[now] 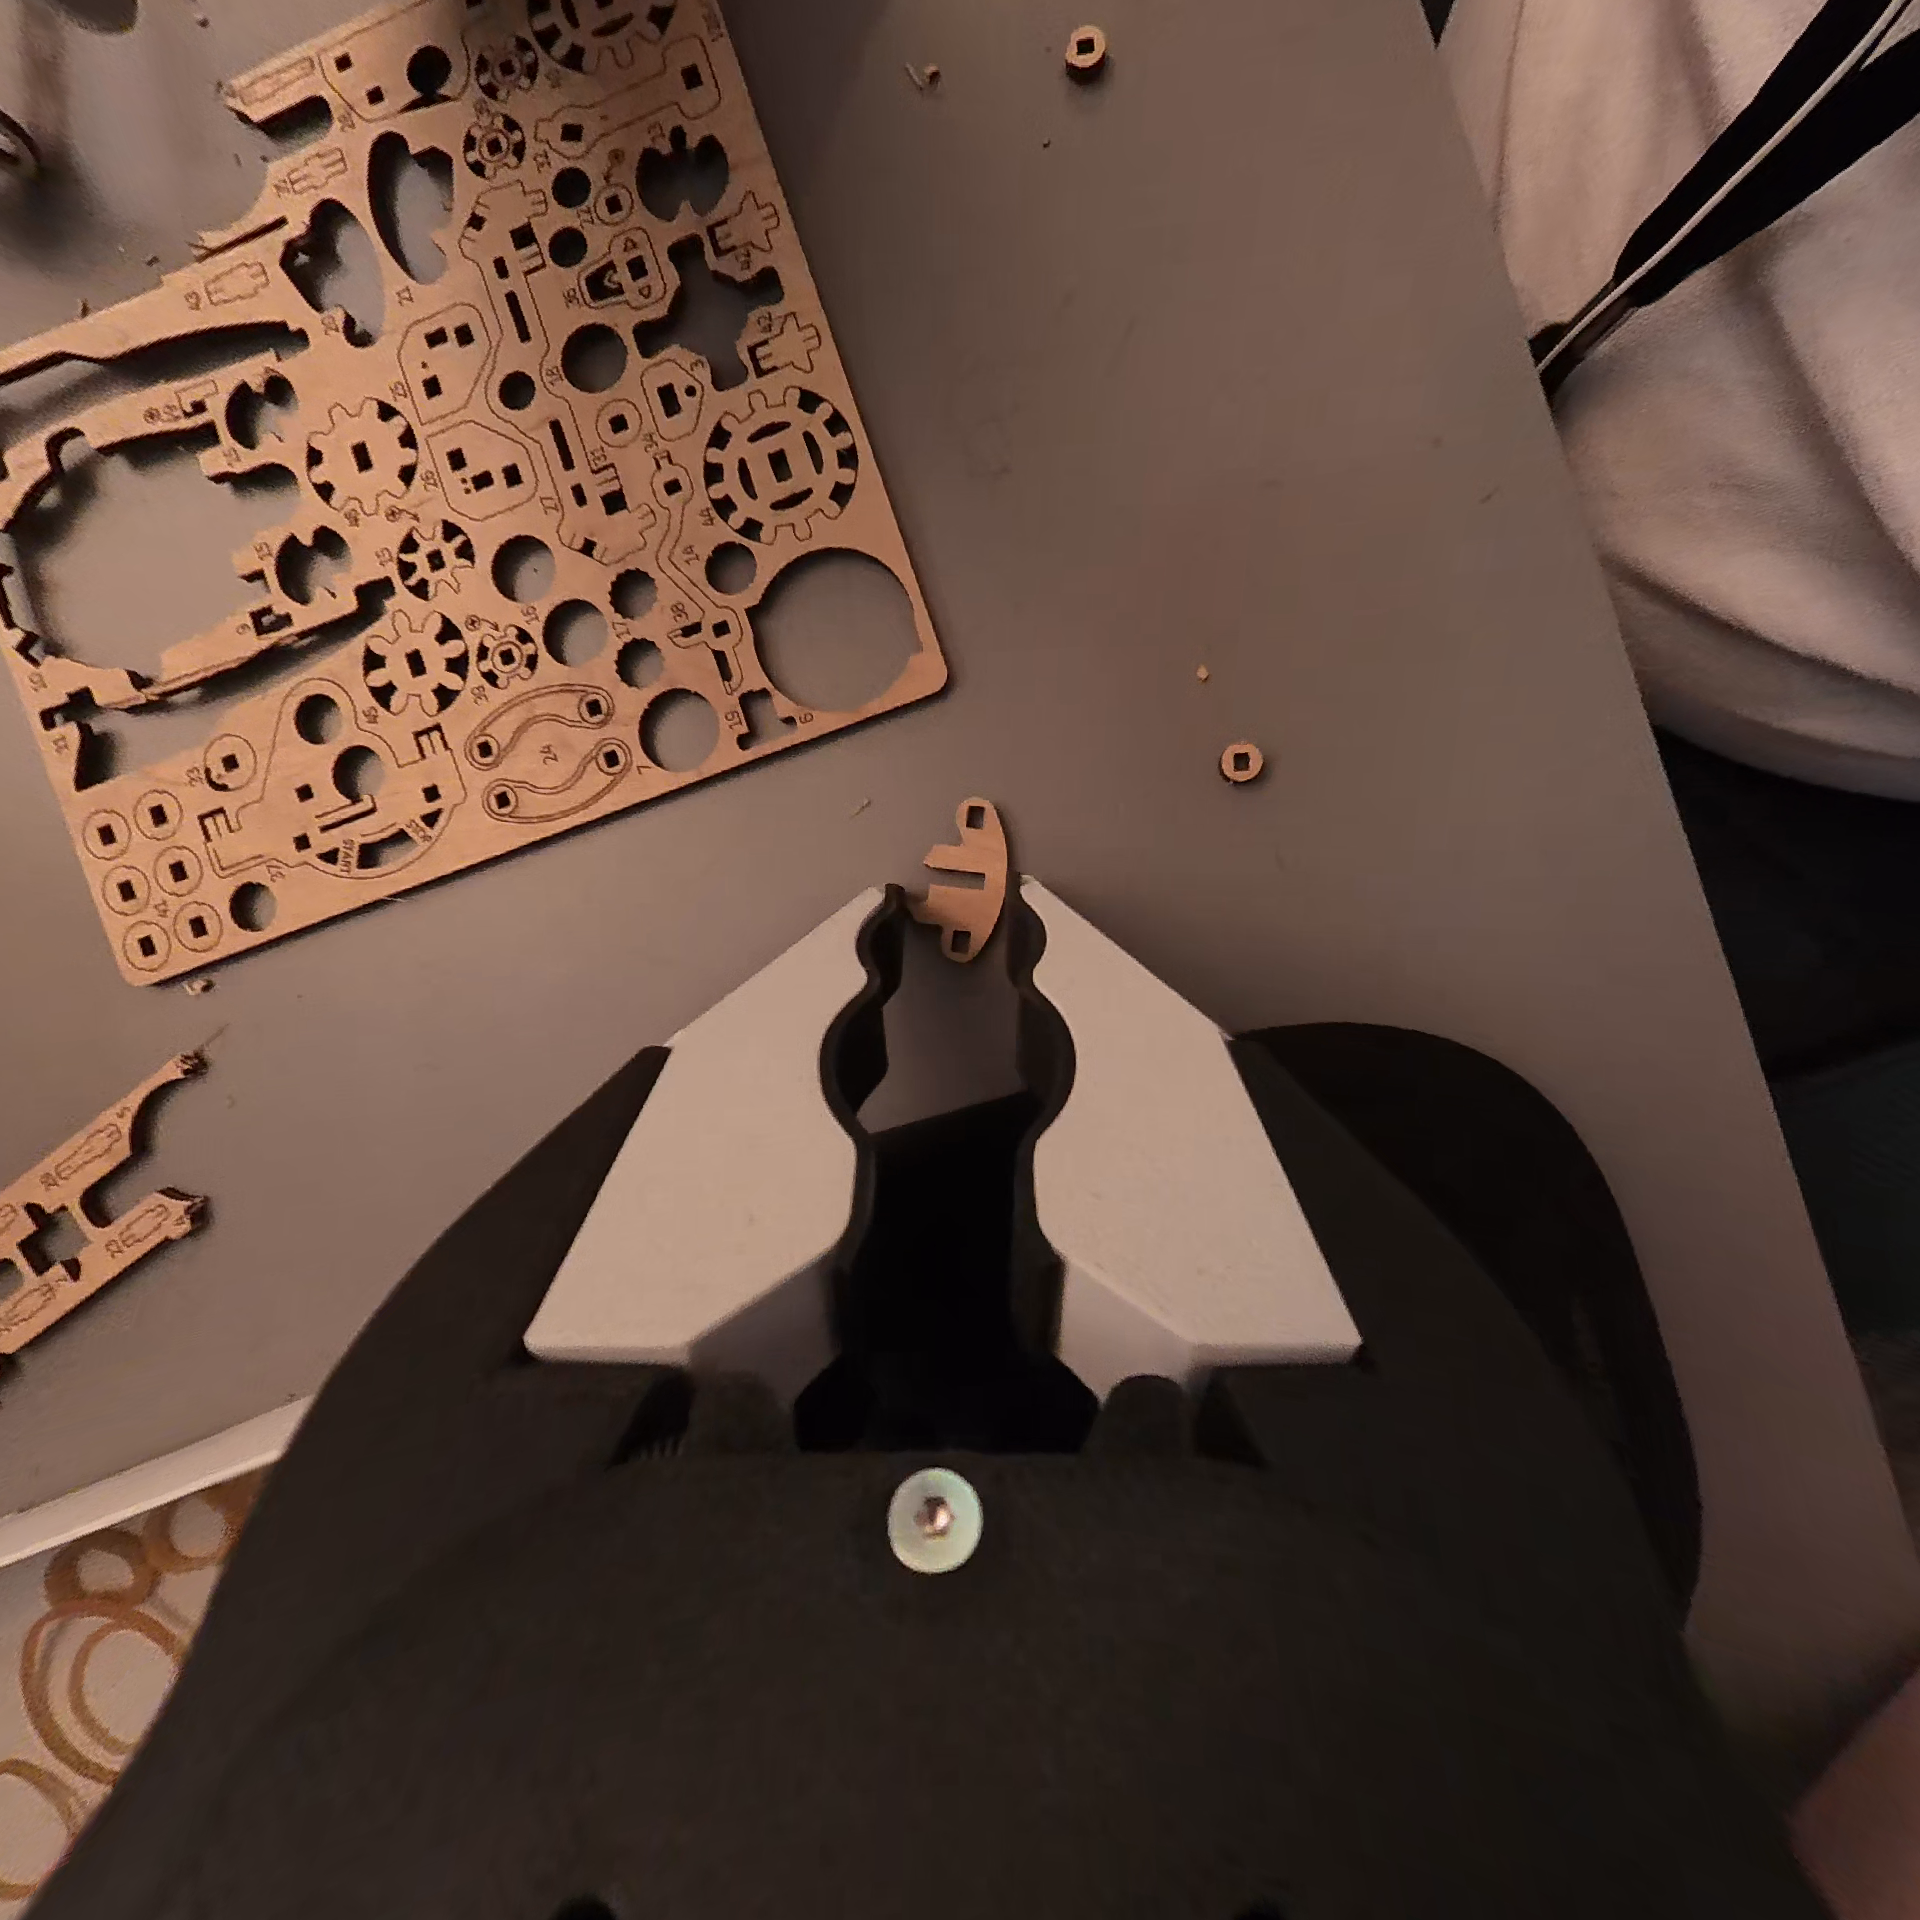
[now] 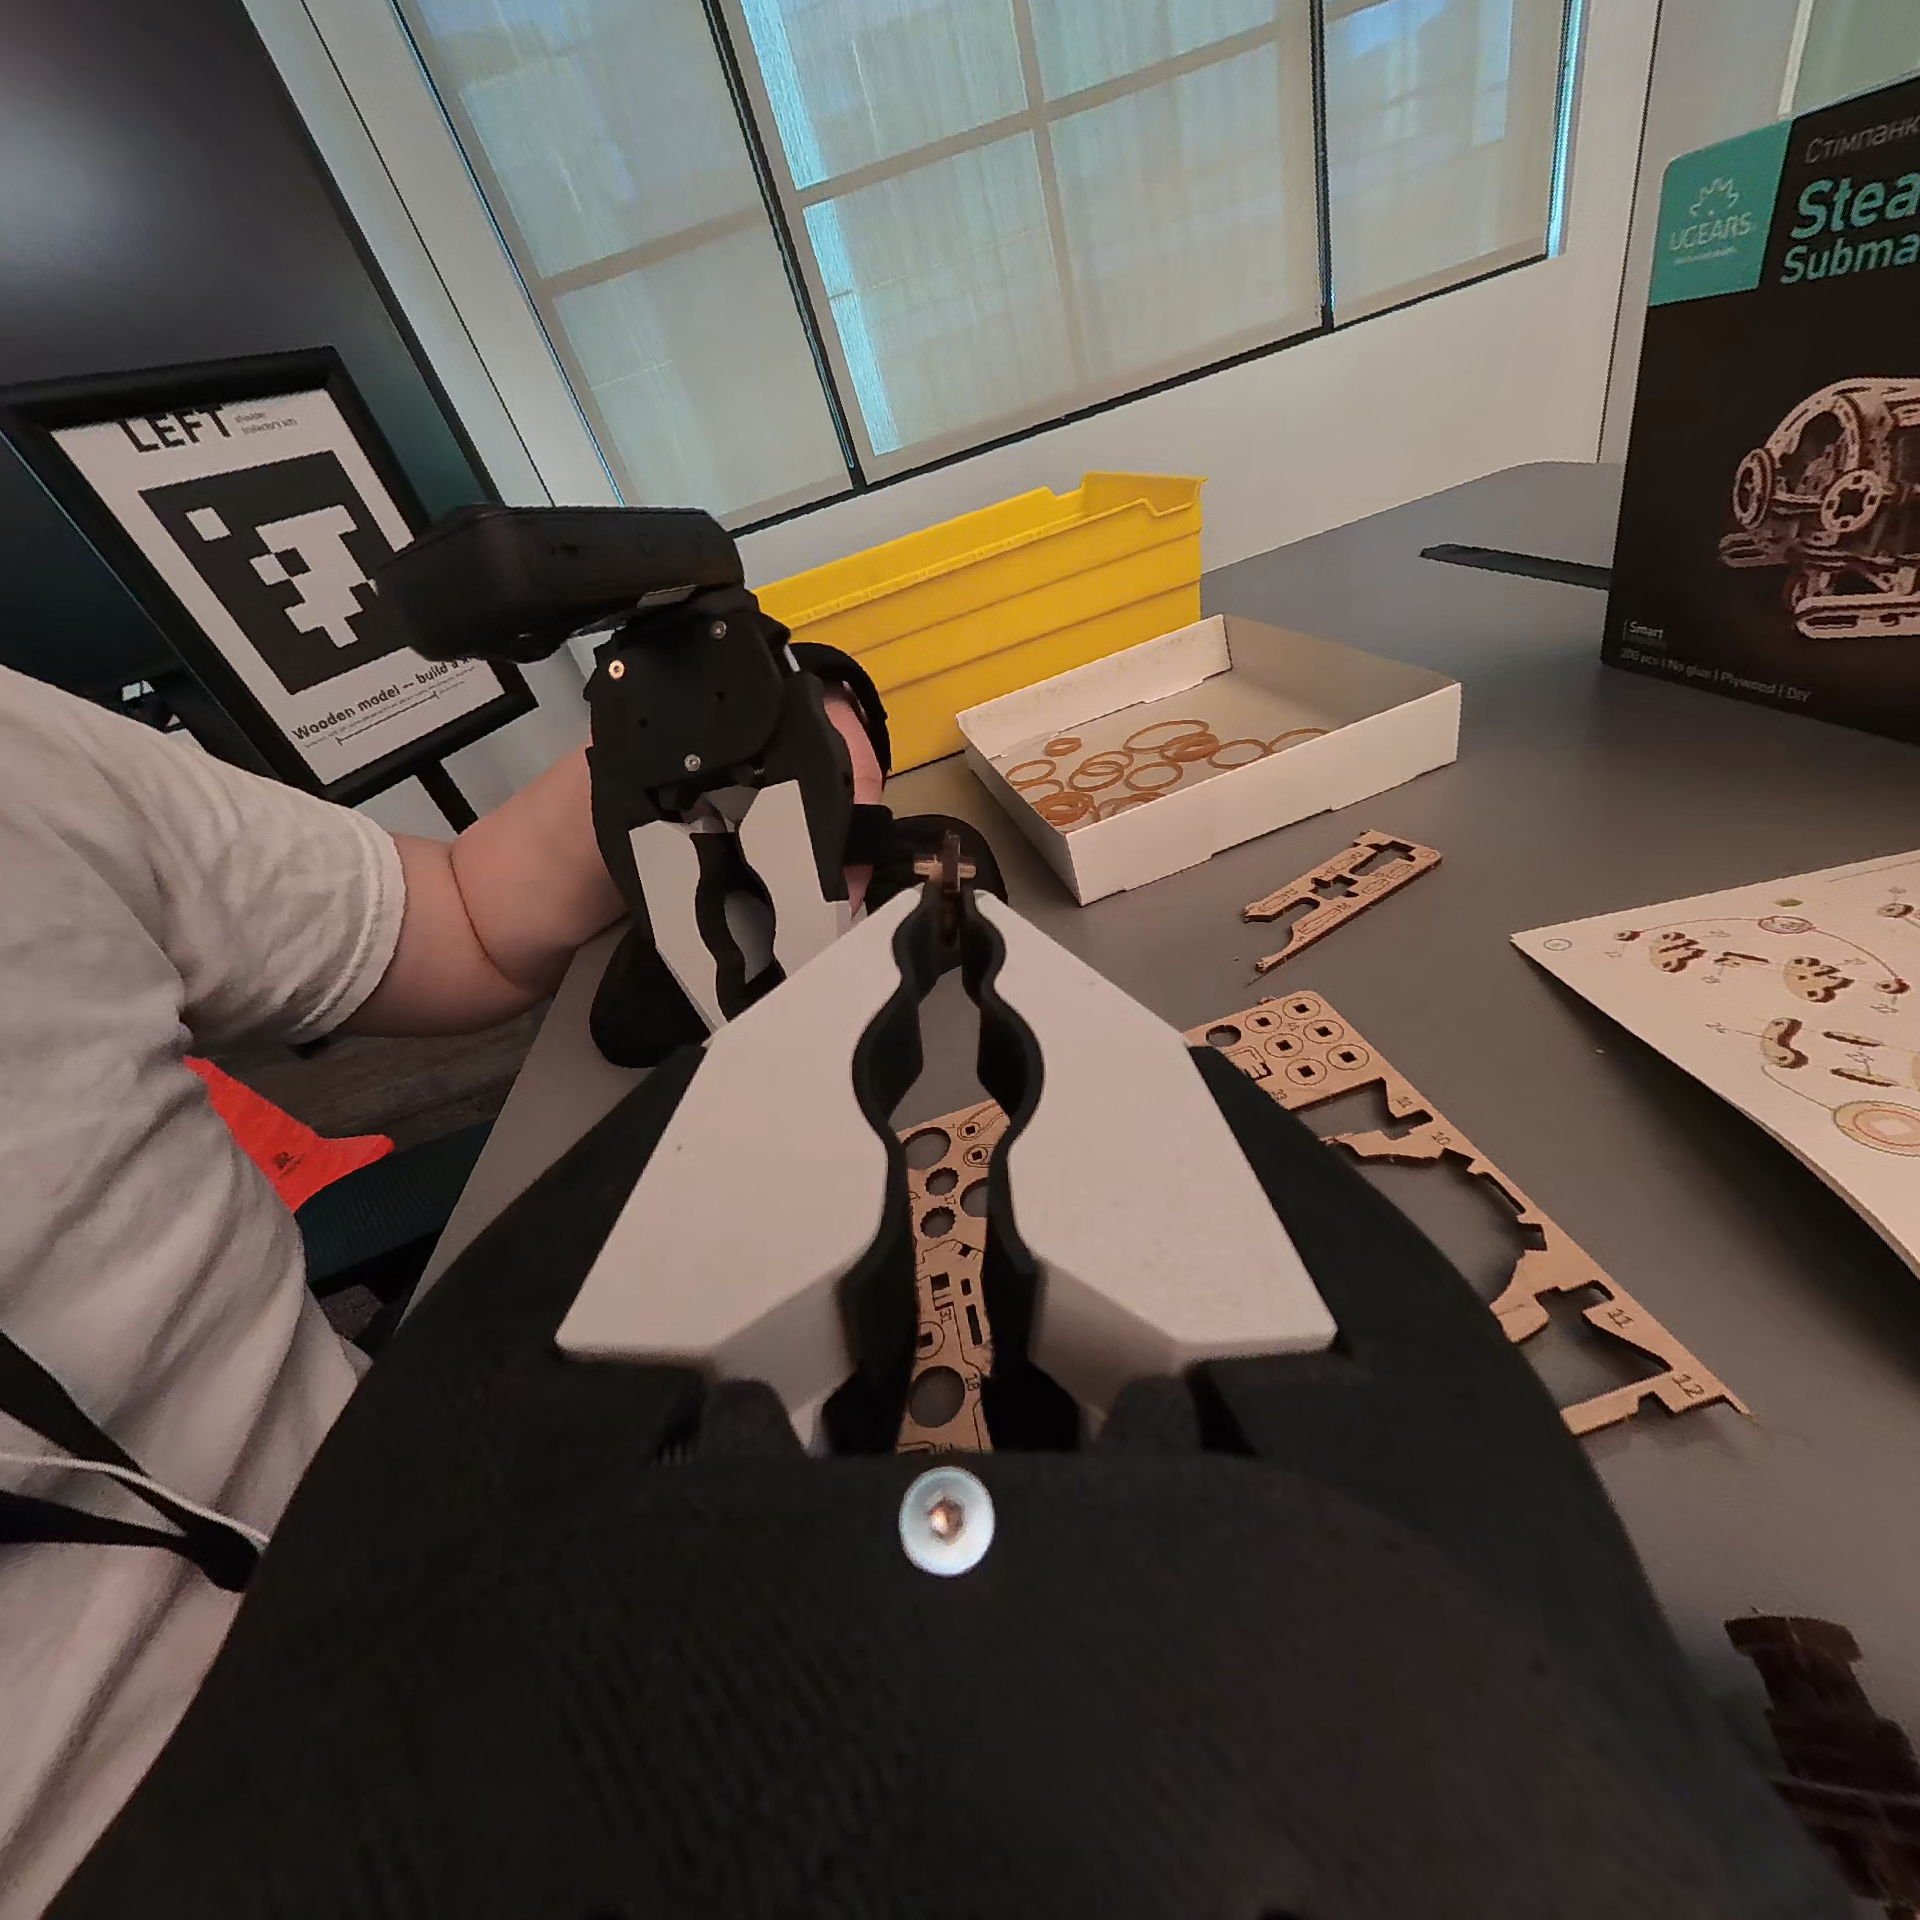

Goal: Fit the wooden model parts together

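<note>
Small curved wooden piece point(image 1: 966, 881), notched and slotted, pinched between left tongs point(image 1: 958, 891) above grey desk point(image 1: 1143, 416). Right tongs point(image 2: 943, 906) clamped on another small piece point(image 2: 945, 871). Only right view: yellow bin point(image 2: 997, 603), box of rubber bands point(image 2: 1226, 748).

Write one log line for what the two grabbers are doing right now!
left gripper: shut on curved wooden piece | right gripper: shut on small wooden part | pieces: apart | parts sheet: flat on table

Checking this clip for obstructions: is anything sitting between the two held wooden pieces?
Nothing visible. The left claw grips a curved piece, the right claw a small piece; only open air shows between them.
</note>
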